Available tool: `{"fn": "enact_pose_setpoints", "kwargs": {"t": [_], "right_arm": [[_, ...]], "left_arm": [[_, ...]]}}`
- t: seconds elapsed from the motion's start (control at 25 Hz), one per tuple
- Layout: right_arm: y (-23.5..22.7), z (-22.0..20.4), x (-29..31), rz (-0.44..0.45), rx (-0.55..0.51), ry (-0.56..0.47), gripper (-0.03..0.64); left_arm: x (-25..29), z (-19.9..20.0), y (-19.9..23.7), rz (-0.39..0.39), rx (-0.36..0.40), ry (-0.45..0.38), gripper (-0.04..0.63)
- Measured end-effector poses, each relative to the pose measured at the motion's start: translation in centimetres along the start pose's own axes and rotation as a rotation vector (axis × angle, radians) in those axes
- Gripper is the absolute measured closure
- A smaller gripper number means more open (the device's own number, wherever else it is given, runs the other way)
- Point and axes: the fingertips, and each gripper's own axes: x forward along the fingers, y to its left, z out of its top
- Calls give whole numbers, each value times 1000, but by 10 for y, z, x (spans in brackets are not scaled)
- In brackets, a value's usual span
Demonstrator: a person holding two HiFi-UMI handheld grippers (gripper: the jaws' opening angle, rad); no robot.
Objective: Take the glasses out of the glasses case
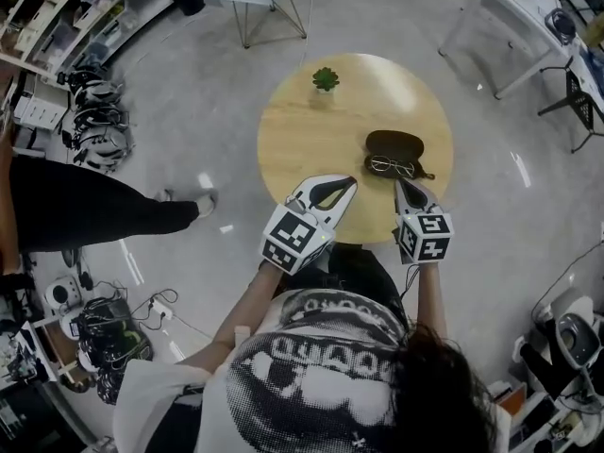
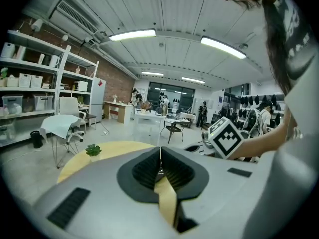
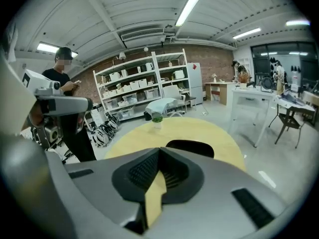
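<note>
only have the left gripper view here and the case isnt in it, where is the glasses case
Observer: The glasses case is on the round table, on its right half in the head view, just ahead of the right hand-held gripper.
Operator: open or closed
Observer: Open. The glasses look to lie in its near half, not yet taken out.
Operator: right jaws holding anything
Observer: No. The right gripper view shows them shut together with nothing between.

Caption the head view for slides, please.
Left tongs and right tongs near metal-framed glasses in open dark case on round wooden table.
</note>
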Motion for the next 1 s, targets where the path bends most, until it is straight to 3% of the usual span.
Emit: {"fn": "enact_pose_setpoints", "kwargs": {"t": [0.44, 0.68, 0.84, 1.0], "right_arm": [[-65, -48, 76, 26, -75, 257, 558], [-68, -81, 98, 51, -179, 423, 483], [-65, -92, 100, 41, -212, 444, 468], [-66, -93, 102, -13, -279, 423, 508]], "left_arm": [[25, 8, -3, 66, 13, 18, 580], [27, 7, -1, 110, 0, 15, 580], [31, 3, 3, 135, -12, 18, 580], [33, -1, 6, 151, -22, 21, 580]]}}
